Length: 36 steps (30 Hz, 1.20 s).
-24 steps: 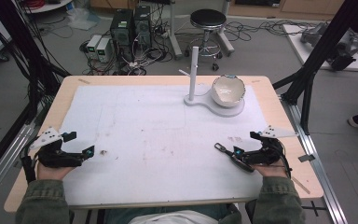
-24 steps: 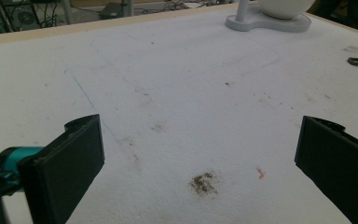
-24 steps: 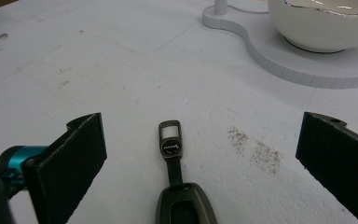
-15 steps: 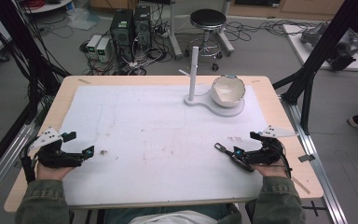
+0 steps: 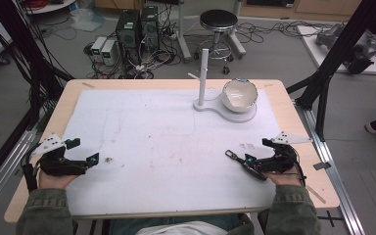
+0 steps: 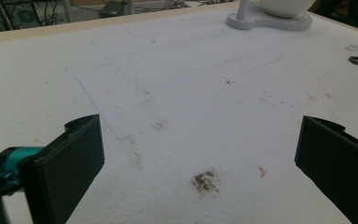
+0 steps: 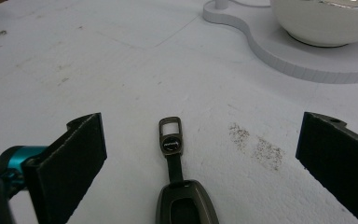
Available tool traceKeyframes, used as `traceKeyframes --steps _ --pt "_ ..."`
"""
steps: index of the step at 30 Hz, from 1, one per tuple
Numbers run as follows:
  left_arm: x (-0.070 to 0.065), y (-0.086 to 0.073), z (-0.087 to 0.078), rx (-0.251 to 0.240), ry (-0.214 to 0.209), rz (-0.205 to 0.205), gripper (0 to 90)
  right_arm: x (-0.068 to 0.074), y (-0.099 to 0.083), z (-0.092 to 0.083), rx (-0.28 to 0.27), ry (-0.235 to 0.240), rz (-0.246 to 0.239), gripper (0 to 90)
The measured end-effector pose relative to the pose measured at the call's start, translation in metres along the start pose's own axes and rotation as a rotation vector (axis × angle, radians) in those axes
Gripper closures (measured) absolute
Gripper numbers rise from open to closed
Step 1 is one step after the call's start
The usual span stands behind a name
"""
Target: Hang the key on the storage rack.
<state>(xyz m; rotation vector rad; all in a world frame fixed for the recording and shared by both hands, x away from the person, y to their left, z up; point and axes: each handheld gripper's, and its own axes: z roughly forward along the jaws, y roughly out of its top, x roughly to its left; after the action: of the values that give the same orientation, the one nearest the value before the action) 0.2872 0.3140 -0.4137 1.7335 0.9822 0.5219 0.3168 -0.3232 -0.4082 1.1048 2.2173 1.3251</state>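
A: What are the right gripper [image 7: 200, 163]'s jaws doing?

B: They stand wide apart with nothing pinched. The key fob [image 7: 179, 189] lies flat on the table between them, touching neither pad. My guess is that the spread is there to straddle it before closing.

A: Which way does the fob lie?

B: Lengthwise along the gripper, its strap and metal loop [image 7: 170, 127] pointing away toward the bowl [image 7: 326, 18]. That puts the narrow sides toward the pads, which suits a side pinch.

A: And the left gripper [image 6: 198, 158]?

B: Also spread and empty, over bare white mat with just a brown smudge [image 6: 205, 181] under it. It rests near the left edge [image 5: 68, 161], well apart from the fob [image 5: 242, 164], probably parked out of the way.

A: What is the bowl for?

B: It sits tilted on a white stand [image 5: 215, 105] with an upright post [image 5: 203, 73] at the far side. The post may be a hanger for the loop, though I cannot tell from here.
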Motion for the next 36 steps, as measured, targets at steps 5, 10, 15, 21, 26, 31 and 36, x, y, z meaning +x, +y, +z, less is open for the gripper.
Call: traceKeyframes --steps 5,10,15,21,26,31,36 --pt "0.001 0.0 0.0 0.0 0.0 -0.001 1.8 0.0 0.0 0.001 0.003 0.003 -0.004 0.6" --pt "0.003 0.0 0.001 -0.002 0.003 -0.008 1.8 0.007 0.005 0.006 0.027 0.002 -0.033 0.6" --pt "0.002 0.0 0.0 0.002 0.006 -0.004 1.8 0.012 0.008 0.012 0.072 0.006 -0.065 0.6" --pt "0.002 0.0 0.001 0.006 0.005 -0.006 1.8 0.016 0.012 0.019 0.108 0.026 -0.084 0.6" --pt "0.003 0.0 0.001 0.007 0.004 -0.007 1.8 0.018 0.015 0.029 0.17 0.044 -0.101 0.6" --pt "0.002 0.0 0.001 0.007 0.004 -0.006 1.8 0.024 0.019 0.043 0.266 0.052 -0.154 0.6" --pt "0.002 0.0 0.001 0.01 0.002 -0.006 1.8 0.027 0.022 0.056 0.362 0.067 -0.185 0.6"
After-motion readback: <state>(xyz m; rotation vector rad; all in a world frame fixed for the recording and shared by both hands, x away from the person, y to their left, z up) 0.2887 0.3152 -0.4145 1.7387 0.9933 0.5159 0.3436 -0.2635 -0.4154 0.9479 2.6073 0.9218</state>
